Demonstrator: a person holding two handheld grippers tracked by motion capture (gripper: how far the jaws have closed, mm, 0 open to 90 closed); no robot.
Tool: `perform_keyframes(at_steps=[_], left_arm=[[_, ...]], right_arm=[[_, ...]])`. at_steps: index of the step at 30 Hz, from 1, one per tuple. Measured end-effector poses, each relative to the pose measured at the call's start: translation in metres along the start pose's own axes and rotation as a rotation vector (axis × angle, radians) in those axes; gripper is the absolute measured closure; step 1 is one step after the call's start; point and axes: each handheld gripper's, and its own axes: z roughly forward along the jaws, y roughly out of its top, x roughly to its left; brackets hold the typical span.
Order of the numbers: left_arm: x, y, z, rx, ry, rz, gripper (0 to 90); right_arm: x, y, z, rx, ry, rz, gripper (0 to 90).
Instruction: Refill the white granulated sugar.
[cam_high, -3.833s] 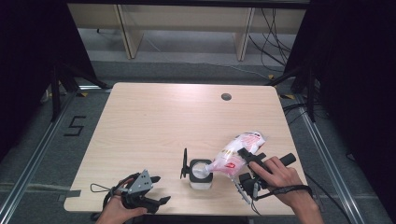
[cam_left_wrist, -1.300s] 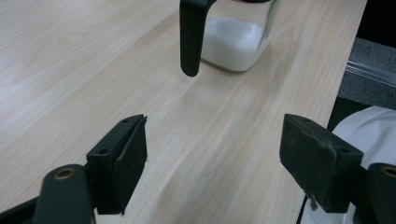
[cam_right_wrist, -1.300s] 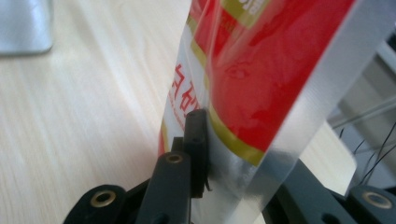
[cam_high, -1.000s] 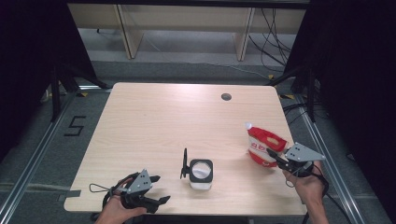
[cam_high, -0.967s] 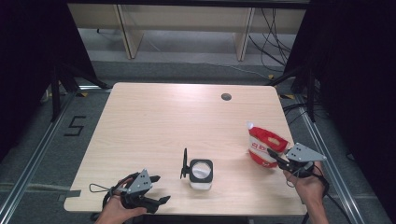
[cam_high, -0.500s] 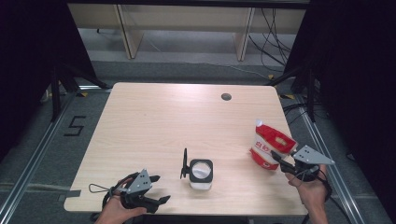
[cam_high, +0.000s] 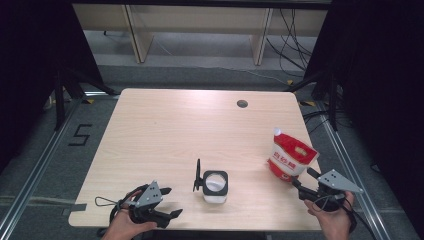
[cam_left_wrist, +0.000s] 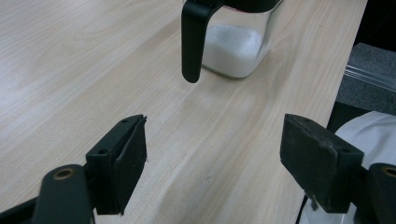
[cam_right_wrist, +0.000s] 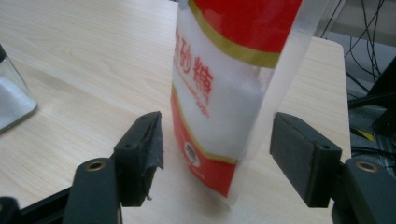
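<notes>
Sugar pouch (cam_high: 291, 159) stands upright near the table's (cam_high: 165, 130) right edge, clear of the jar (cam_high: 215, 186) so it can't tip in; right gripper (cam_right_wrist: 215, 154) jaws just opening, pads off the pouch; left gripper (cam_left_wrist: 212, 156) spread, empty, parked short of the jar.

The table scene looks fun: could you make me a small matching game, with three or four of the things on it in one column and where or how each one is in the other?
Things:
1. sugar pouch
2. glass jar
3. left gripper
4. round hole

Places or states:
A. jaws wide apart, nothing between them
B. far side of the table top
C. stands upright near the table's right edge, between open jaws
D. near the front edge, lid flipped up, white grains inside

Pairs: 1-C, 2-D, 3-A, 4-B
</notes>
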Motion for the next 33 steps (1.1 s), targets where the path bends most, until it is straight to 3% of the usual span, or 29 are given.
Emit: perform_keyframes(at_steps=[1, 7, 8, 11, 12, 19, 21, 22, 23, 25, 26, 28, 32, 33], left_arm=[[0.000, -0.001, 0.001, -0.023, -0.004, -0.002, 22.7], [0.000, 0.001, 0.000, -0.026, -0.005, -0.019, 22.6], [0.001, 0.002, -0.001, -0.013, -0.013, -0.017, 22.6], [0.003, 0.004, -0.002, -0.032, -0.013, 0.001, 22.6], [0.002, 0.005, -0.003, -0.043, -0.016, -0.033, 22.6], [0.005, 0.012, -0.007, -0.066, -0.006, -0.024, 22.6], [0.005, 0.014, -0.008, -0.059, 0.007, -0.025, 22.6], [0.004, 0.014, -0.008, -0.070, 0.005, -0.040, 22.6], [0.005, 0.014, -0.007, -0.088, 0.001, -0.032, 22.6], [0.005, 0.015, -0.008, -0.082, 0.006, -0.044, 22.7], [0.007, 0.016, -0.009, -0.065, 0.014, -0.017, 22.7], [0.006, 0.017, -0.008, -0.066, 0.019, -0.041, 22.7], [0.008, 0.021, -0.009, -0.067, 0.025, -0.027, 22.7], [0.007, 0.021, -0.009, -0.080, 0.033, -0.050, 22.8]], right_arm=[[0.002, -0.001, -0.002, 0.002, -0.005, -0.001, 34.0], [0.017, -0.006, -0.015, 0.016, -0.041, 0.005, 29.8], [0.019, -0.006, -0.016, 0.016, -0.040, 0.008, 29.8], [0.025, -0.008, -0.021, 0.014, -0.036, -0.006, 29.5], [0.026, -0.008, -0.021, 0.015, -0.033, -0.015, 29.3], [0.041, -0.014, -0.018, 0.027, 0.043, -0.032, 27.8], [0.046, -0.014, -0.019, 0.049, 0.047, -0.014, 27.1], [0.046, -0.014, -0.017, 0.042, 0.064, -0.034, 26.6], [0.050, -0.015, -0.018, 0.061, 0.068, -0.010, 26.4], [0.051, -0.015, -0.016, 0.057, 0.092, -0.042, 26.3], [0.053, -0.016, -0.016, 0.066, 0.103, -0.042, 26.2], [0.057, -0.017, -0.015, 0.080, 0.118, -0.045, 26.1], [0.062, -0.019, -0.013, 0.103, 0.127, -0.067, 25.9], [0.063, -0.019, -0.013, 0.109, 0.129, -0.070, 25.6]])
